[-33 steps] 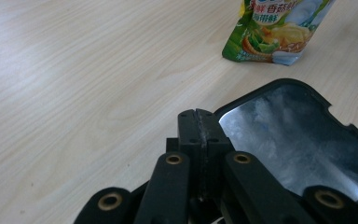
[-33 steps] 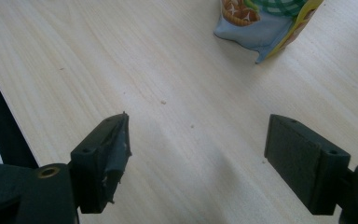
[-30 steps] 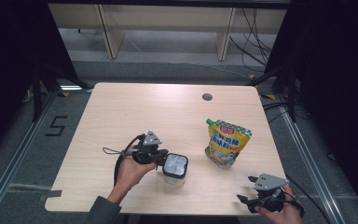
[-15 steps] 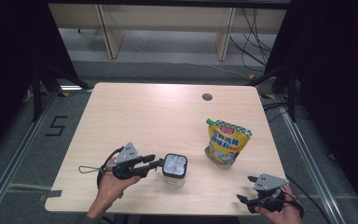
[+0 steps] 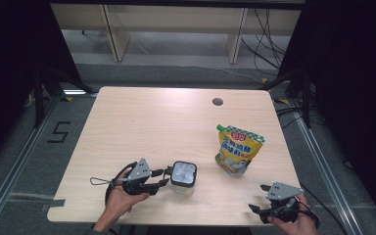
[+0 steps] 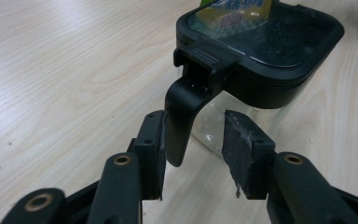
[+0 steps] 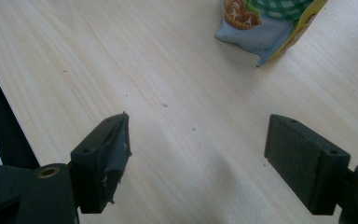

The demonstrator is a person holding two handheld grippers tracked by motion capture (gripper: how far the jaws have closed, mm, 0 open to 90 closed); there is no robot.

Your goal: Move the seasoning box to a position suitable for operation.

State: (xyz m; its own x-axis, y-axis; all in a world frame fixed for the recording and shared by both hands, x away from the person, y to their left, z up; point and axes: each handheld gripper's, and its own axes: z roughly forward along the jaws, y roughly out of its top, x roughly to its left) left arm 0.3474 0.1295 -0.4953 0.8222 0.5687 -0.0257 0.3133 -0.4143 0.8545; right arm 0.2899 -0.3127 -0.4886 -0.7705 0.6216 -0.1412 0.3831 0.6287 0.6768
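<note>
Since a sec ago our left gripper (image 5: 162, 177) dropped beside the jar (image 5: 183, 175), jaws just opening, now spread around its lid handle (image 6: 182, 116) w/o pinching. Right gripper (image 5: 257, 198) idles spread, right of jar. Probably lining up a handle grab.

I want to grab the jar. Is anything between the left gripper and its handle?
Nothing visible is. The left gripper has just been opening, and the black handle of the clear jar already hangs between its jaws, next to one pad.
</note>
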